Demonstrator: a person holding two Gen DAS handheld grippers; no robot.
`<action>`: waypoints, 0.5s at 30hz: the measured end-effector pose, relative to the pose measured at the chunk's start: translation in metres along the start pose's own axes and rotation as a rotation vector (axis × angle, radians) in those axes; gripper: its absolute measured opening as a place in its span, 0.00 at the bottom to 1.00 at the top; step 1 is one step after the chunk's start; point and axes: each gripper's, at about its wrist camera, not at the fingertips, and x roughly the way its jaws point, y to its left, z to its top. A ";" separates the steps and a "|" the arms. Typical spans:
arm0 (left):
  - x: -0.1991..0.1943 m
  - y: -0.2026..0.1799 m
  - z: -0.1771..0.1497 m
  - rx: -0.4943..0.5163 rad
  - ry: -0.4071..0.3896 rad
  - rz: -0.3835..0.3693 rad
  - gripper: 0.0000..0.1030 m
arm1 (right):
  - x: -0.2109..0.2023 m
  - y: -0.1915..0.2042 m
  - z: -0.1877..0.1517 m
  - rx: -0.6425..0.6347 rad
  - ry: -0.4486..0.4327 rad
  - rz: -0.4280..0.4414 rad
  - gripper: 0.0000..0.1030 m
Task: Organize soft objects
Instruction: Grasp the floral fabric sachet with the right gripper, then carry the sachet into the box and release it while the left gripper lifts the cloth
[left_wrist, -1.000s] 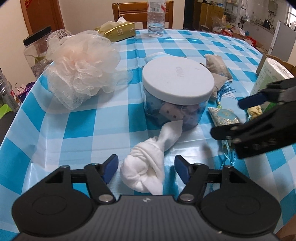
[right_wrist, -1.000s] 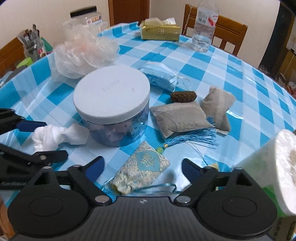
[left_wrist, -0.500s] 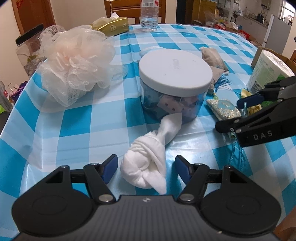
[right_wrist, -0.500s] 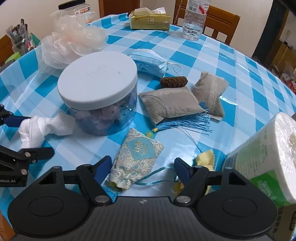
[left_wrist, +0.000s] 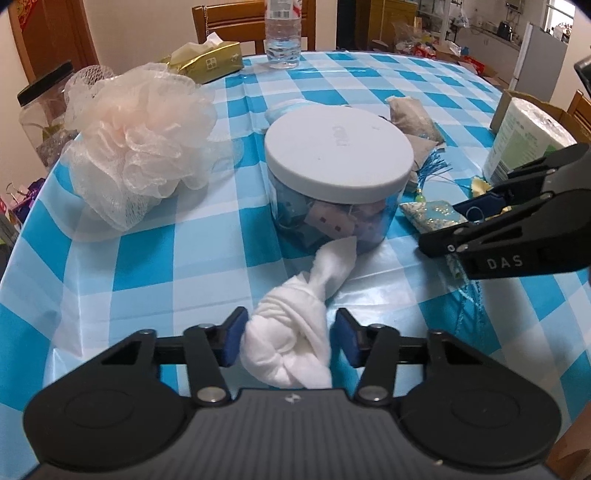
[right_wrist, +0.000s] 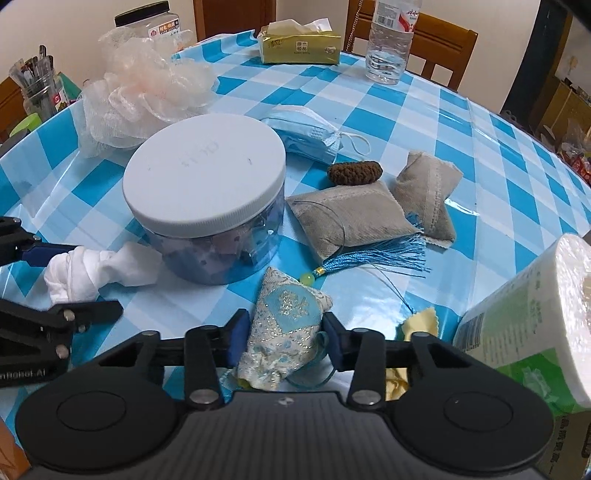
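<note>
A knotted white cloth (left_wrist: 291, 332) lies on the blue checked tablecloth between the pads of my left gripper (left_wrist: 290, 341), which close in on it; it also shows in the right wrist view (right_wrist: 85, 273). My right gripper (right_wrist: 282, 338) has its pads against a blue and silver brocade sachet (right_wrist: 286, 321), also seen in the left wrist view (left_wrist: 432, 218). Two grey sachets (right_wrist: 354, 218) (right_wrist: 428, 195), a blue tassel (right_wrist: 376, 254), a brown knitted piece (right_wrist: 354, 171), a blue face mask (right_wrist: 306, 131) and a peach mesh pouf (left_wrist: 136, 140) lie around.
A clear jar with a white lid (left_wrist: 338, 173) stands mid-table, touching the cloth's tail. A paper towel roll (right_wrist: 535, 321) is at right, a yellow cloth (right_wrist: 421, 321) beside it. A tissue box (right_wrist: 299, 46), water bottle (right_wrist: 388, 40), plastic jar (left_wrist: 40, 110) and chairs stand at the back.
Both grippers narrowed: the left around the white cloth, the right around the brocade sachet. Both moved slightly back and up from the table.
</note>
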 end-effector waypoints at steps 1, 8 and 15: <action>0.000 0.001 0.000 0.000 0.003 0.000 0.42 | -0.001 0.000 0.000 -0.004 0.001 0.000 0.42; -0.006 0.001 0.001 0.014 0.007 -0.004 0.40 | -0.015 0.001 -0.004 -0.027 -0.002 0.013 0.38; -0.024 -0.005 0.005 0.070 0.020 -0.029 0.39 | -0.042 -0.001 -0.008 -0.069 -0.010 0.045 0.38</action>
